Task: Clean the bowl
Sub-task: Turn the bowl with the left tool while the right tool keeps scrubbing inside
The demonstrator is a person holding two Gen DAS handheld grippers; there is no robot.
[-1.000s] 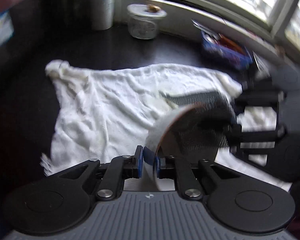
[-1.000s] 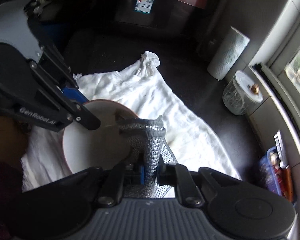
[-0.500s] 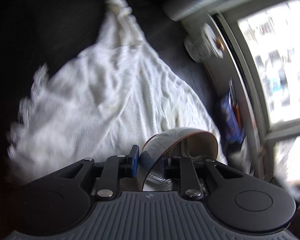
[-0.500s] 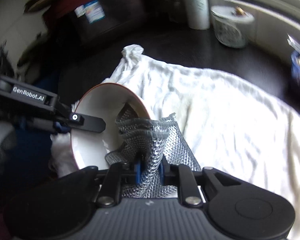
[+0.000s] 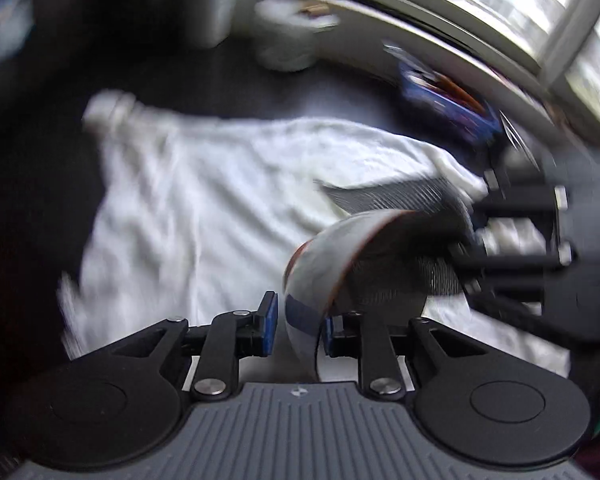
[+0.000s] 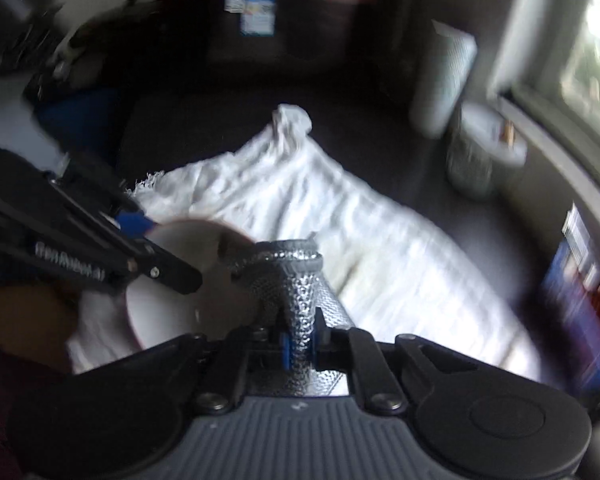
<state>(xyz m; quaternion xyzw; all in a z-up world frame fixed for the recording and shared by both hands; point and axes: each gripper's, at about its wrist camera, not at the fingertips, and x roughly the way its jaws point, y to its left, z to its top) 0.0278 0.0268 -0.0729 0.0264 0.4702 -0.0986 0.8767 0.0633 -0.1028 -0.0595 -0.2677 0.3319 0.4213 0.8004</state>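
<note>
A white bowl (image 5: 332,248) with a brown rim is held tilted above the white towel (image 5: 220,184). My left gripper (image 5: 298,320) clamps the bowl's rim, its jaws closing on the wall between the blue pads. In the right wrist view the bowl (image 6: 168,292) sits at lower left with the left gripper (image 6: 156,272) on its edge. My right gripper (image 6: 300,344) is closing on a silver mesh scrubber (image 6: 296,276), pinched between its pads. The scrubber's end reaches into the bowl. From the left wrist view, the scrubber (image 5: 400,196) and right gripper (image 5: 476,236) come in from the right.
The towel (image 6: 340,208) is spread over a dark counter. A lidded glass jar (image 6: 480,160) and a paper roll (image 6: 444,80) stand at the back by the window sill. A blue box (image 5: 448,100) lies near the sill. Both views are blurred.
Half a second ago both views had swung round; now they are back near where they were a second ago. The scrubber is still in the bowl and both grips hold.
</note>
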